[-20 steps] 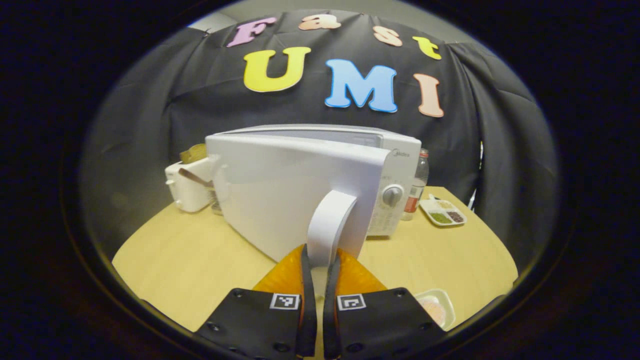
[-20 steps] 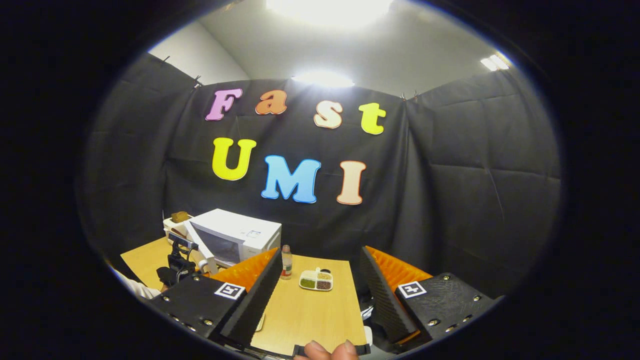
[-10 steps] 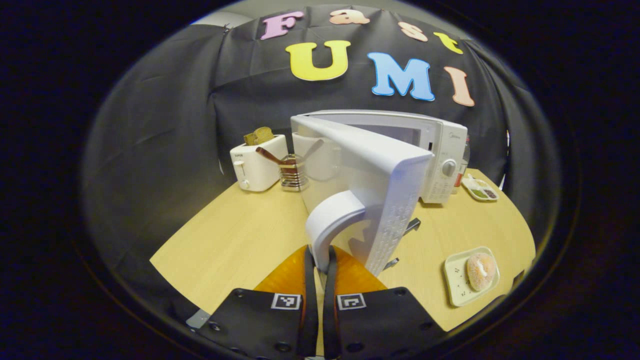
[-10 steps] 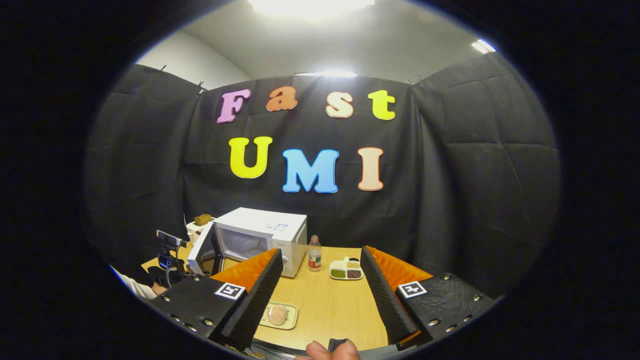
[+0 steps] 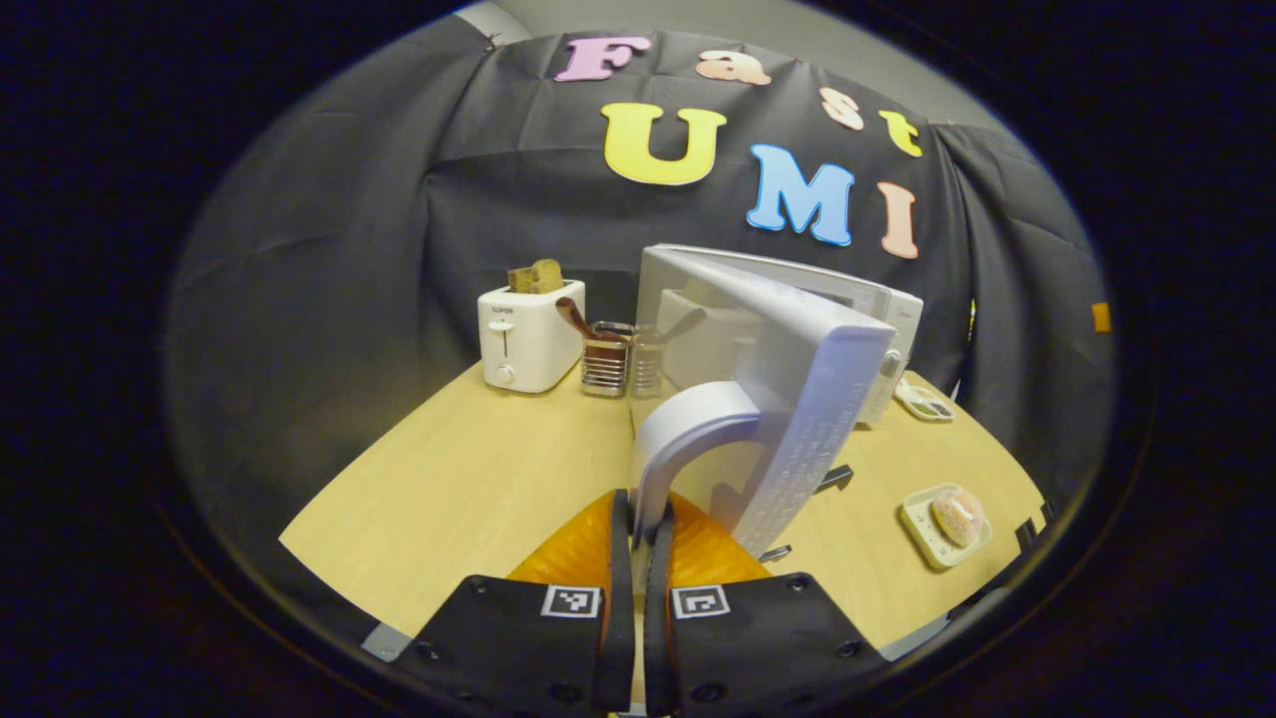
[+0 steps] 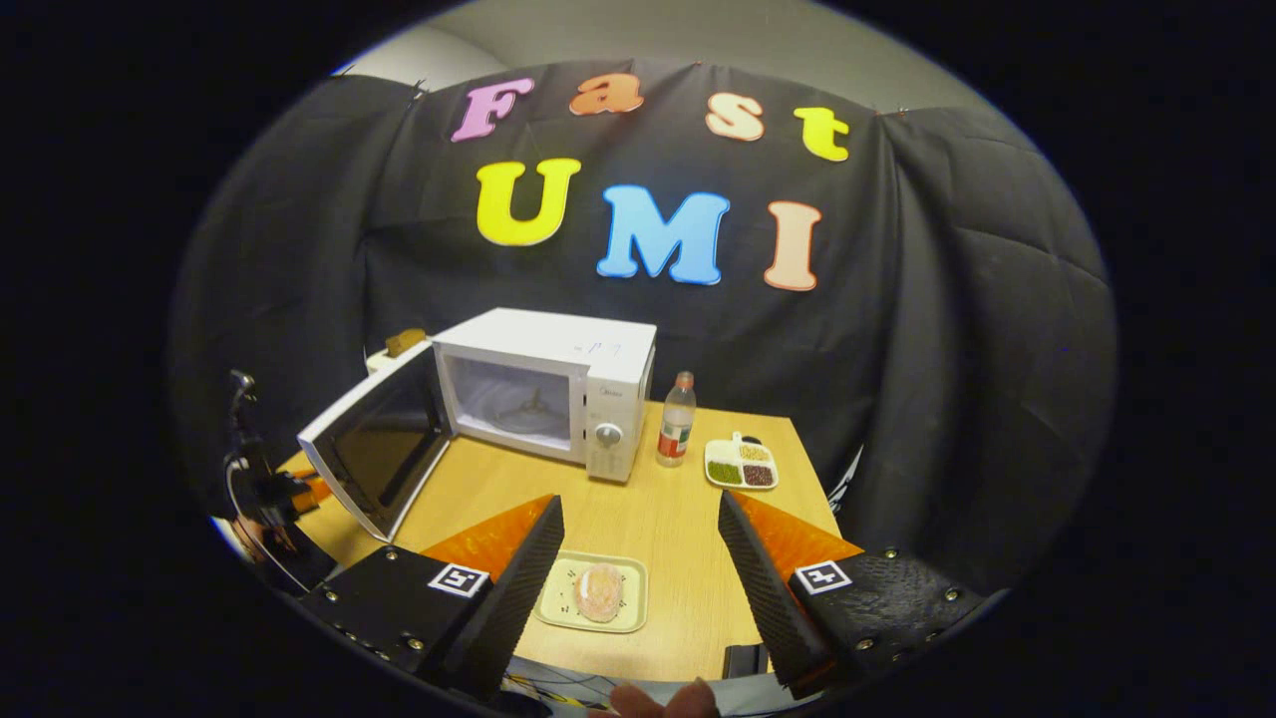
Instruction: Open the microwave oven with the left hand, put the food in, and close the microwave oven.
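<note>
1. Left gripper (image 5: 638, 519) is pinching the door handle (image 5: 688, 429); microwave (image 6: 543, 384) door (image 6: 374, 454) is standing wide open.
2. Right gripper (image 6: 638, 553) is hanging spread above the doughnut (image 6: 598, 591) on its tray (image 6: 558, 608), in front of the microwave.
3. Doughnut is looking soft and crushable, so take hold of the stiff tray rim.

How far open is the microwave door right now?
Wide open. The microwave door stands swung out to the side, baring the empty cavity. The left gripper is shut on its handle.

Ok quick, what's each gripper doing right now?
Left gripper: shut on the microwave door handle.
Right gripper: open, empty, above the food tray.
</note>
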Motion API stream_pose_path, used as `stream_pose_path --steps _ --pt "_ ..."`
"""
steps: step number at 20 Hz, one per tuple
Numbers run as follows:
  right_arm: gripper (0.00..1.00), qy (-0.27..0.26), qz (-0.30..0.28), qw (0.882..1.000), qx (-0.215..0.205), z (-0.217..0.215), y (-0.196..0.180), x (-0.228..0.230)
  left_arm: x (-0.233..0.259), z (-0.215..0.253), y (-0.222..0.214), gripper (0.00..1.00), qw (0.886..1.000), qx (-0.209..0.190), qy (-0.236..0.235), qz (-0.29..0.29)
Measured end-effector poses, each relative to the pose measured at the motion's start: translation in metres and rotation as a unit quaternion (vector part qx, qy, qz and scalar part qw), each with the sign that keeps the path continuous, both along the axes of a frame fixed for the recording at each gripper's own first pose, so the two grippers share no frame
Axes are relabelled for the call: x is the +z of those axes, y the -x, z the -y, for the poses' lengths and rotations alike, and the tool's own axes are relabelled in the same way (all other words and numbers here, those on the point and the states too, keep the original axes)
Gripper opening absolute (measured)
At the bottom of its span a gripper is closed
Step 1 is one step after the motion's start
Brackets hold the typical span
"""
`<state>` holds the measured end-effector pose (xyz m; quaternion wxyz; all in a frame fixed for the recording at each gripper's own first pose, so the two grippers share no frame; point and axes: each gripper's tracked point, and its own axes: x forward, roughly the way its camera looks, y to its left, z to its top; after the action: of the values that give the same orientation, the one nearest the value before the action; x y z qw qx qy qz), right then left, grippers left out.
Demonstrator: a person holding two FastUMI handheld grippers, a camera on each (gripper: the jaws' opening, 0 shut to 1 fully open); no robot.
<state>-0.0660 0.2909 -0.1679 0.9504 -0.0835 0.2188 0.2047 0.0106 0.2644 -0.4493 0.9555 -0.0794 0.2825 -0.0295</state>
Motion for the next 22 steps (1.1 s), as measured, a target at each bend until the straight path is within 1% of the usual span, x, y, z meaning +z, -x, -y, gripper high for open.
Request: stream_pose_path --steps 1,3,4,6,7,8,9,10,12,13,14,15,18,19,20,21,22 --pt "0.96 0.021 -0.021 1.0 0.007 -0.01 -0.001 -0.026 0.0 -0.006 -0.001 0.11 1.0 -0.008 0.001 -0.001" --pt "0.96 0.053 -0.058 0.997 0.022 -0.026 -0.008 -0.07 -0.004 -0.014 -0.002 0.12 1.0 -0.023 0.006 -0.012" --pt "0.96 0.065 -0.077 0.995 0.027 -0.031 -0.011 -0.089 -0.004 -0.016 -0.003 0.12 0.999 -0.029 0.018 -0.019" --pt "0.96 0.079 -0.12 0.989 0.041 -0.042 -0.011 -0.126 -0.006 -0.022 -0.001 0.2 0.998 -0.03 0.046 -0.037" --pt "0.96 0.083 -0.137 0.986 0.047 -0.048 -0.01 -0.142 -0.009 -0.024 -0.001 0.28 0.997 -0.026 0.052 -0.049" --pt "0.96 0.09 -0.147 0.984 0.053 -0.051 -0.014 -0.154 -0.009 -0.026 0.0 0.31 0.997 -0.024 0.052 -0.059" --pt "0.96 0.101 -0.16 0.98 0.059 -0.051 -0.018 -0.169 -0.008 -0.027 0.0 0.39 0.997 -0.022 0.044 -0.067" --pt "0.96 0.108 -0.171 0.977 0.066 -0.052 -0.022 -0.183 -0.007 -0.026 0.002 0.42 0.997 -0.02 0.035 -0.073" --pt "0.96 0.126 -0.187 0.971 0.077 -0.05 -0.034 -0.21 -0.006 -0.026 0.006 0.55 0.996 -0.005 0.026 -0.088" --pt "0.96 0.127 -0.198 0.968 0.083 -0.051 -0.036 -0.223 -0.006 -0.025 0.009 0.53 0.995 0.008 0.026 -0.098" --pt "0.96 0.124 -0.212 0.965 0.09 -0.053 -0.037 -0.232 -0.006 -0.024 0.015 0.72 0.993 0.021 0.026 -0.11" --pt "0.96 0.118 -0.224 0.963 0.096 -0.056 -0.038 -0.24 -0.004 -0.023 0.022 0.82 0.992 0.031 0.019 -0.122" --pt "0.96 0.117 -0.245 0.955 0.116 -0.058 -0.04 -0.262 0.016 -0.03 0.062 0.84 0.984 0.063 -0.031 -0.162" --pt "0.96 0.118 -0.242 0.955 0.121 -0.057 -0.041 -0.265 0.028 -0.03 0.075 0.79 0.982 0.078 -0.038 -0.169" --pt "0.96 0.126 -0.238 0.955 0.125 -0.055 -0.044 -0.267 0.043 -0.028 0.087 0.78 0.979 0.094 -0.042 -0.173" --pt "0.88 0.124 -0.237 0.955 0.131 -0.055 -0.049 -0.272 0.058 -0.021 0.096 0.78 0.978 0.11 -0.043 -0.171" --pt "0.82 0.125 -0.237 0.954 0.135 -0.056 -0.046 -0.27 0.073 -0.014 0.102 0.78 0.978 0.124 -0.043 -0.164"
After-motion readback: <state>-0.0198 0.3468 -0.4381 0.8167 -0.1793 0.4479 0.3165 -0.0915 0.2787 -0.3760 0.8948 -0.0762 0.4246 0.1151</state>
